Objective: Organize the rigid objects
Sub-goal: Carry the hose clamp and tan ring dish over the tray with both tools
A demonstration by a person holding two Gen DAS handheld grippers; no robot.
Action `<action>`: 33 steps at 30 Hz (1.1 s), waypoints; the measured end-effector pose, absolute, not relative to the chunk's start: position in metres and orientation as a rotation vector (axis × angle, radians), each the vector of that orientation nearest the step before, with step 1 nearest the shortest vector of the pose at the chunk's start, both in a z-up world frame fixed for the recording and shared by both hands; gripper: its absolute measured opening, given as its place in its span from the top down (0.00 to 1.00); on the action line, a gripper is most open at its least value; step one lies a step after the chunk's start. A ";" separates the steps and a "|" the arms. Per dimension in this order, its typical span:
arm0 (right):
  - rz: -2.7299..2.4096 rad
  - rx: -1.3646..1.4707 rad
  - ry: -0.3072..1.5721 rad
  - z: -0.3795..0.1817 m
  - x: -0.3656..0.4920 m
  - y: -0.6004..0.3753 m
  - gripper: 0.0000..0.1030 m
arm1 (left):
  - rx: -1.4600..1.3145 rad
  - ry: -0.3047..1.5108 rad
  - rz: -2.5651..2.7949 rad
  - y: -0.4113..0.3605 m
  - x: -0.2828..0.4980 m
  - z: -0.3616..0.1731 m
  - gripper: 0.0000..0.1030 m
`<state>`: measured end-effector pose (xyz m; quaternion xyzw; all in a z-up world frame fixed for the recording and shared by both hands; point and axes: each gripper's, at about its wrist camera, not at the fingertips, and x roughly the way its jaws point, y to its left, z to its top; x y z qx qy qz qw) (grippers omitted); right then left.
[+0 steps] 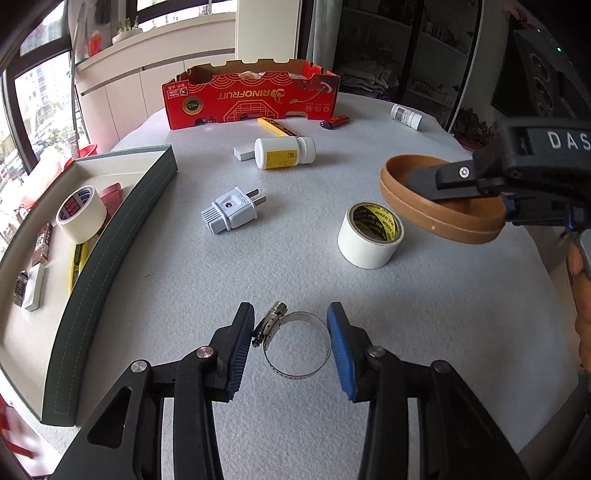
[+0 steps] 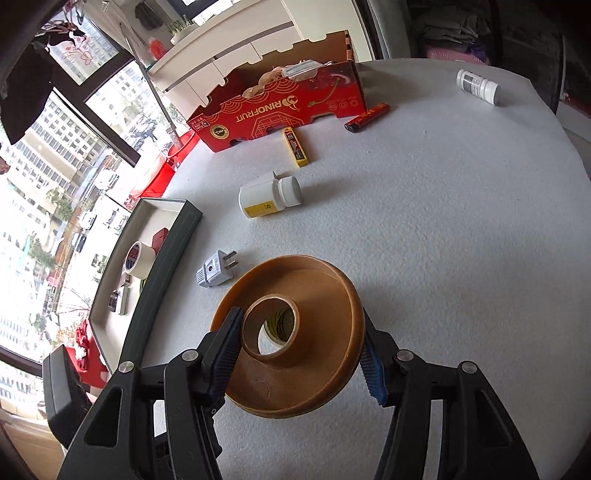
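Between my left pads at six o'clock stands the steel hose clamp (image 1: pixel 295 343); my right pads hold the brown tape roll (image 2: pixel 295 336), tilted.

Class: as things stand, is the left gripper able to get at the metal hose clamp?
Probably yes: the clamp lies between the left gripper's jaws, with nothing in the way.

Past the grey felt-covered table (image 1: pixel 295 258) I see tall windows (image 2: pixel 74 155) looking out on apartment blocks, with white cabinets (image 1: pixel 122 88) beneath the sill. On that sill sits a small potted plant (image 1: pixel 123 31). To my far right stands a dark shelving unit (image 1: pixel 406 55), its contents too dim to tell.
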<state>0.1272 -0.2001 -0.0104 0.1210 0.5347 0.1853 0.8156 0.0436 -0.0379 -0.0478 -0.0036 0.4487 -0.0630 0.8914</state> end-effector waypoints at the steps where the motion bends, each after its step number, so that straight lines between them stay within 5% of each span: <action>1: 0.396 0.263 1.142 -0.010 0.122 -0.200 0.42 | -0.009 0.923 -0.129 -0.037 0.041 -0.044 0.57; 33: 0.621 -0.029 1.002 0.044 0.089 -0.008 0.42 | -0.173 0.743 0.327 0.138 0.000 0.017 0.57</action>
